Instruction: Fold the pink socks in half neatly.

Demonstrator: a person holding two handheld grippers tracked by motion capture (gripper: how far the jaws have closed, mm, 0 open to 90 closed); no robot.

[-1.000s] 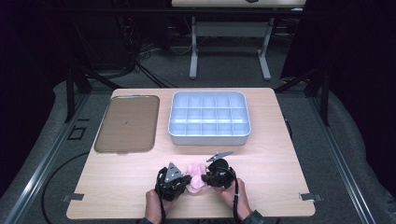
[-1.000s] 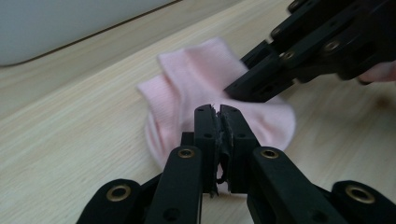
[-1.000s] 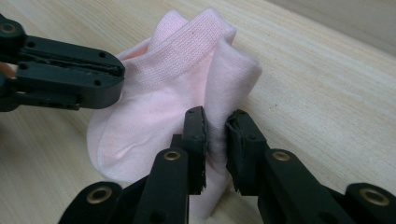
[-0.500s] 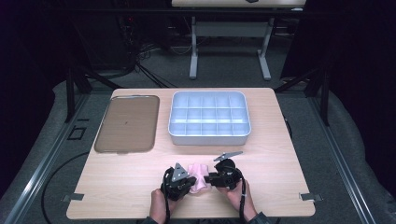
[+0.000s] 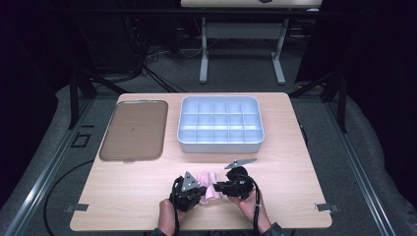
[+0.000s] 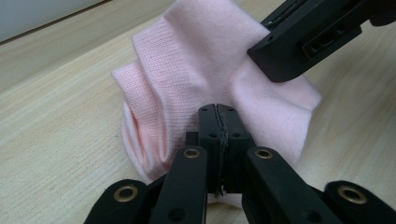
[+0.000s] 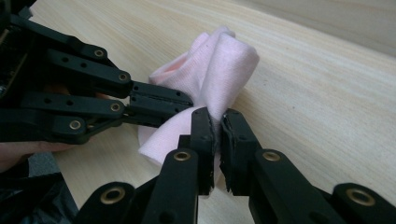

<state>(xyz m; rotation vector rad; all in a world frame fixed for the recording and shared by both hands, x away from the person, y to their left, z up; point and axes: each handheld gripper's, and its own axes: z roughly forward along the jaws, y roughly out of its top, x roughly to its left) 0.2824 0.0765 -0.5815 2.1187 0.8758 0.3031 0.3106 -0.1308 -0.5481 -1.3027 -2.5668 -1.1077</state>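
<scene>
Dark room, wooden desk [image 5: 295, 147]: we've got both tongs on one pink sock [image 5: 210, 184] at the near edge.
Left to right on the desk: brown tray [image 5: 134, 130] far left, grey compartment bin [image 5: 220, 124] just beside it, both well apart from the sock. Near edge: left tongs [image 6: 218, 122] clenched on a fold of the sock, jaws pressed together with fabric pinched between. Sock is bunched up between the two, resting on the wood. Right tongs [image 7: 215, 122] have just been closing and now pinch the sock's other side, cloth caught between the jaws.
</scene>
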